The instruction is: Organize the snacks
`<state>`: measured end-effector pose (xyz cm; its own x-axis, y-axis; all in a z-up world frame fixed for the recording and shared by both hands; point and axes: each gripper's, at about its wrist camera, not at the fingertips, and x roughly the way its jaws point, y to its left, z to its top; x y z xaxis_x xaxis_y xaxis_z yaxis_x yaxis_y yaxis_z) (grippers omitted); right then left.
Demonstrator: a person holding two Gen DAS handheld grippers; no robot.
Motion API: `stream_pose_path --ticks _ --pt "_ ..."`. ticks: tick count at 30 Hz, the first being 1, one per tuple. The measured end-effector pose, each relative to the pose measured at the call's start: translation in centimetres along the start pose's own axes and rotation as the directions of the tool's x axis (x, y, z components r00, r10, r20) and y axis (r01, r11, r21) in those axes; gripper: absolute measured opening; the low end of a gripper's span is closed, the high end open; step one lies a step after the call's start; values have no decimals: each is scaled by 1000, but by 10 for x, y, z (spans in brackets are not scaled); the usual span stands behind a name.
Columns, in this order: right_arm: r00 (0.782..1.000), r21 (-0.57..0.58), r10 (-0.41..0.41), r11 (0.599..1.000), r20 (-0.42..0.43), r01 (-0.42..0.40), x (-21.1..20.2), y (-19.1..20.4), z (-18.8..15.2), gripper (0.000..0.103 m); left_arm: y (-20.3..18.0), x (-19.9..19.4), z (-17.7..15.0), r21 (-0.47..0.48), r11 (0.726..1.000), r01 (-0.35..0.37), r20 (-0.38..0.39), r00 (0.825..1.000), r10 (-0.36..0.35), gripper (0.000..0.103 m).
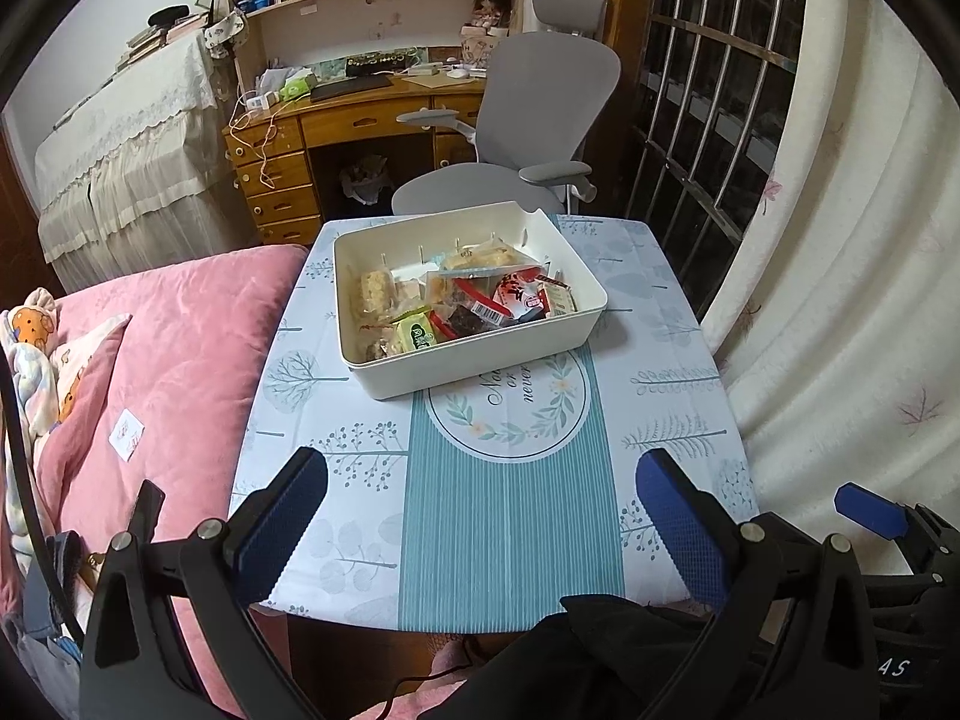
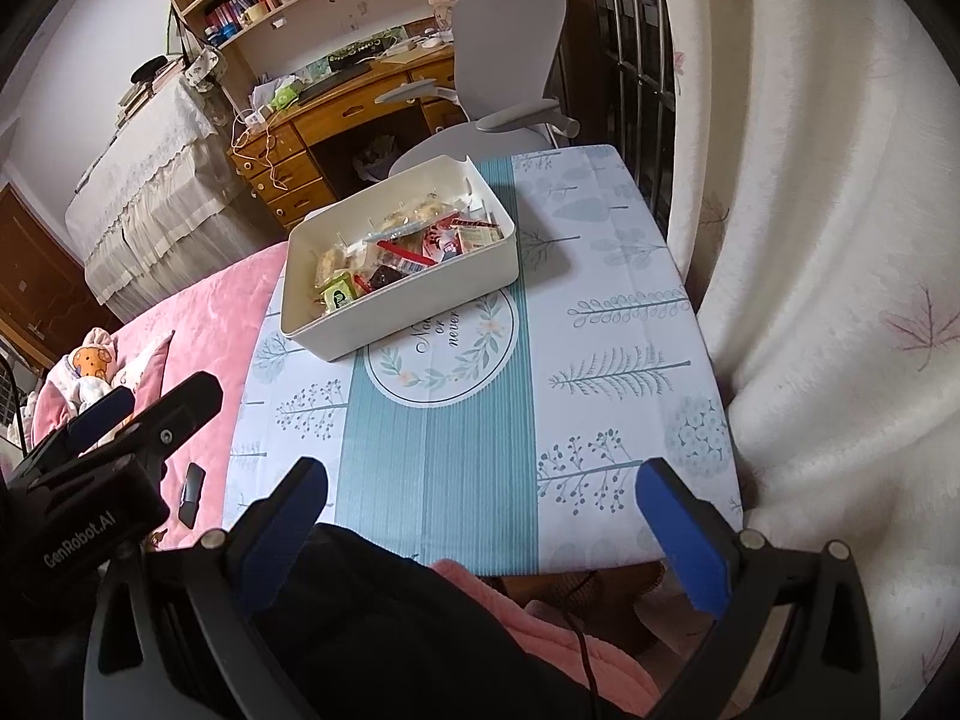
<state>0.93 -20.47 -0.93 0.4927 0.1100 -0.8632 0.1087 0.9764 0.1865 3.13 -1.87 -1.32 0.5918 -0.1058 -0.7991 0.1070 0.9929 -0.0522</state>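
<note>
A: What takes up most of the room?

B: A pink bed [image 1: 180,360] on the left and a pale curtain [image 1: 840,300] on the right. Between them stands a small table [image 1: 498,540] under a cloth with tree prints, a teal stripe down its middle and a round wreath emblem.

A: And further back?

B: A wooden desk [image 1: 336,126] with drawers and bookshelves above it, and a grey chair [image 1: 540,120] just behind the table's far edge.

A: Where are the snacks?

B: All in a white bin [image 1: 468,354] at the far-left part of the table, turned a little askew, its near corner overlapping the emblem. The snacks [image 1: 462,300] are wrapped packets heaped loosely: a green one [image 1: 416,335] near the front wall, red-and-white ones toward the right, pale bars on the left. The rest of the cloth is bare.

A: The grippers?

B: The left gripper [image 1: 480,522] hangs over the near edge of the table, its blue-padded fingers [image 1: 282,516] spread wide with nothing between them. The right gripper [image 2: 480,522] is likewise wide apart and empty, over the near-right part of the table, well short of the bin. From the right wrist view, the left gripper shows at the left, over the bed.

A: Anything else small?

B: A stuffed toy [image 2: 90,372] on the bed, and a dark sleeve [image 2: 390,600] low between the right fingers.
</note>
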Motion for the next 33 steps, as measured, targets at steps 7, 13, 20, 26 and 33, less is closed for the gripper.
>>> stream_pose_path --ticks 7,13,20,26,33 --pt "1000 -1 -2 1000 -11 2 6 -5 6 103 -5 12 5 -6 1000 0 -19 1000 0 102" --pt "1000 1 -2 1000 -23 2 12 -12 10 103 -10 20 8 -11 1000 0 -35 999 -1 102" --pt "1000 3 0 1000 -30 0 15 -16 12 103 -16 25 10 -15 1000 -7 -46 999 6 102" --pt "999 -2 13 1000 -42 -13 20 -27 15 103 -24 27 10 -22 1000 -20 -54 998 19 102" --pt "998 -17 30 999 -52 -31 23 -37 21 103 -34 28 10 -37 998 -42 -59 997 39 102"
